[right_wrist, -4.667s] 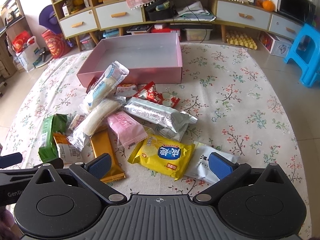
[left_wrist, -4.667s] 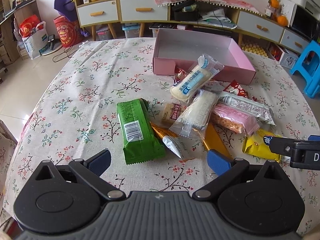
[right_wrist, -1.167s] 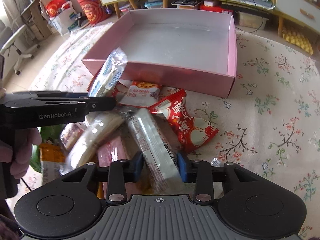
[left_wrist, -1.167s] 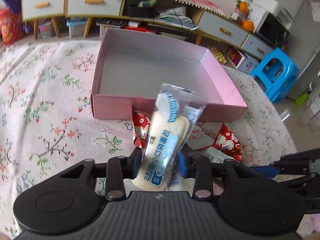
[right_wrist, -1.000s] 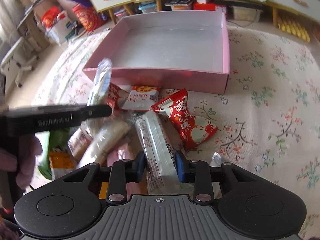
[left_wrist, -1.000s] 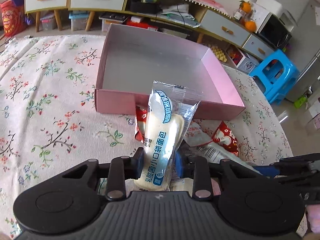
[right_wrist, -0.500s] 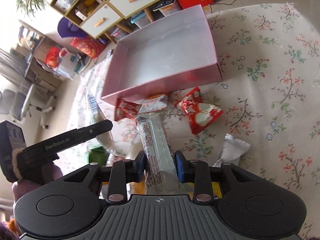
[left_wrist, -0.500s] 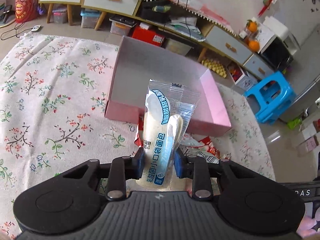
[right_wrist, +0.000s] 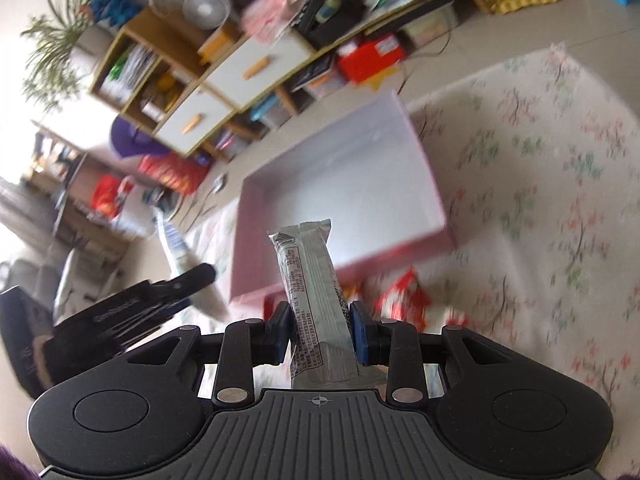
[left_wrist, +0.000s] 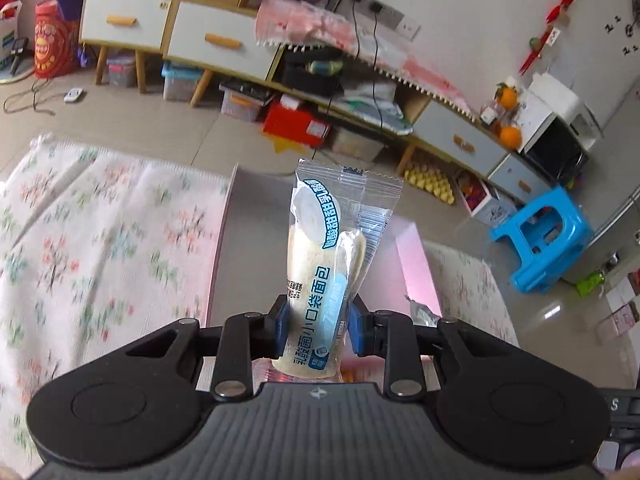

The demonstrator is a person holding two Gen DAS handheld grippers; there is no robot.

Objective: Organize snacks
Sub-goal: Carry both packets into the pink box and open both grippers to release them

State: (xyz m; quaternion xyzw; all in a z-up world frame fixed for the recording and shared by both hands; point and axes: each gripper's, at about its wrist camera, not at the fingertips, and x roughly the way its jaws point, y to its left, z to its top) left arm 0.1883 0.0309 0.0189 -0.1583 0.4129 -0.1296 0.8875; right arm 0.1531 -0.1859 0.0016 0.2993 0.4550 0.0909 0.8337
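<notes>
The desk (left_wrist: pixel 100 240) under its flowered cloth fills the near part of both views. Compared with the earlier frames, both views now look down from higher up, the snack pile that filled the near middle of the right wrist view has dropped almost out of sight behind the gripper, and the room's shelves and floor take more of each picture.

The pink box (right_wrist: pixel 344 196) lies on the desk beyond both grippers. What shows of its pale floor holds nothing, as it did before; in the left wrist view much of it is hidden behind the held packet. Only blurred red wrappers (right_wrist: pixel 404 300) show on the cloth just outside its near wall.

The left gripper (left_wrist: pixel 318 326) has its jaws drawn narrow onto a clear bread packet (left_wrist: pixel 328 264) with blue print, which stands upright out of them in front of the box, now clear of the pile it lay on earlier. The right gripper (right_wrist: pixel 320 330) likewise has narrow jaws clamped on a silver snack bar (right_wrist: pixel 314 300), lifted off the desk where it earlier lay among the others, its far end pointing toward the box's near wall.
</notes>
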